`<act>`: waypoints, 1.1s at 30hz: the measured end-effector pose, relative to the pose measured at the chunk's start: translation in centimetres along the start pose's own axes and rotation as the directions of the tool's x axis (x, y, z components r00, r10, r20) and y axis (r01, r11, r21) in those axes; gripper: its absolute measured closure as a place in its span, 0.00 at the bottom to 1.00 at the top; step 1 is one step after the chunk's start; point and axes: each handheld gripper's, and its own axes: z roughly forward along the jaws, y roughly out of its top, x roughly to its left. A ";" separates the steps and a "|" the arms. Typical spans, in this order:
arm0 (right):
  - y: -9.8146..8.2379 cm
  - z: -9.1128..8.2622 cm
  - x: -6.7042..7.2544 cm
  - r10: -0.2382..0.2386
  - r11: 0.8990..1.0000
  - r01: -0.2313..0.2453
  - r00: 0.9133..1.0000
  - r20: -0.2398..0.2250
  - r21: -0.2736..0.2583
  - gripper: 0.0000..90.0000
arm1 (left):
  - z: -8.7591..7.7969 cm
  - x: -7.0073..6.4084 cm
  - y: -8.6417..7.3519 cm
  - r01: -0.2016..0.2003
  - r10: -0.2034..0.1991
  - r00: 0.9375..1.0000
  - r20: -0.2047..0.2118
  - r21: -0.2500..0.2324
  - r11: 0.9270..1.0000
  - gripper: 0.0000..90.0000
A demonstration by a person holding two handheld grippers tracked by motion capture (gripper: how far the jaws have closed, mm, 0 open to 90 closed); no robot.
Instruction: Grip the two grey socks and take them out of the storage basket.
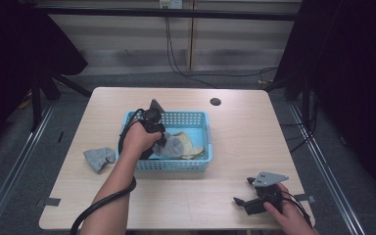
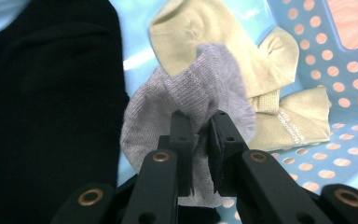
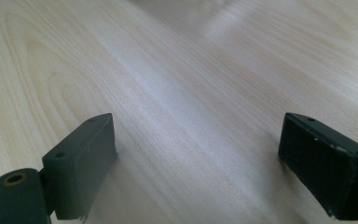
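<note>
Since the left hand-held gripper has its jaws pinched tight on a grey sock, I'd say we're mid-drop-off: the sock hangs inside the blue basket, which sits around the middle of the bench, a bit toward the far edge; in the high view the left hand-held gripper reaches down into the basket's left half with the grey sock bunched at its tip; under and beside it lie a yellowish sock and something black, probably another sock, though I can't tell for sure; a second grey sock lies on the bench just outside the basket's left wall, toward the left edge; the right hand-held gripper rests near the front right corner, jaws spread wide over bare wood, holding nothing; next move, I reckon: let go of the grey sock so it drops on the pile, lift clear of the basket wall, then swing over for the one outside; it's floppy, so a pinch on a fold should do.
</note>
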 end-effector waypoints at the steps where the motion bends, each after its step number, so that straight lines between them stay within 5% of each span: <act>1: 0.0 0.0 0.0 0.000 1.000 0.000 1.000 0.000 0.000 0.12 | -0.2 -0.1 0.0 0.006 -0.006 1.000 -0.004 -0.004 1.000 0.90; 11: 0.0 0.0 0.0 0.001 1.000 -0.001 1.000 0.000 0.001 0.12 | -2.3 -0.1 0.7 -0.025 0.025 0.999 -0.031 0.004 1.000 0.90; 33: 0.0 0.0 0.0 0.000 1.000 0.000 1.000 0.000 0.002 0.12 | -5.9 0.8 1.0 -0.011 0.012 0.999 -0.042 0.018 1.000 0.90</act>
